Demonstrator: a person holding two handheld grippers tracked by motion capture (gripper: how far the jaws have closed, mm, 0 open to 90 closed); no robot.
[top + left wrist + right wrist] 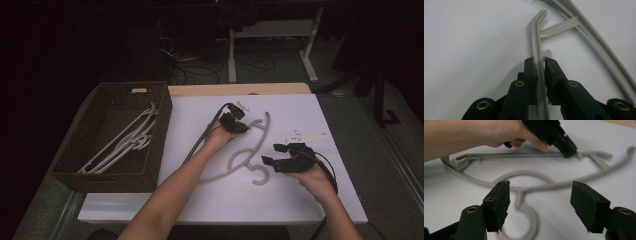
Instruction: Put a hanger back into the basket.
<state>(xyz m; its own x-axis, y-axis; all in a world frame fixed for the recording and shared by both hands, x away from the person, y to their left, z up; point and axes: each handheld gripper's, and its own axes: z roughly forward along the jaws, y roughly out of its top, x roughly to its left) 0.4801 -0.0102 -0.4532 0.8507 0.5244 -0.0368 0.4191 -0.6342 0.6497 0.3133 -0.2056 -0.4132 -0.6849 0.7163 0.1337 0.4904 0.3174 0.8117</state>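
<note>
No text, label, brand, number or sign can be read anywhere in these pictures.
</note>
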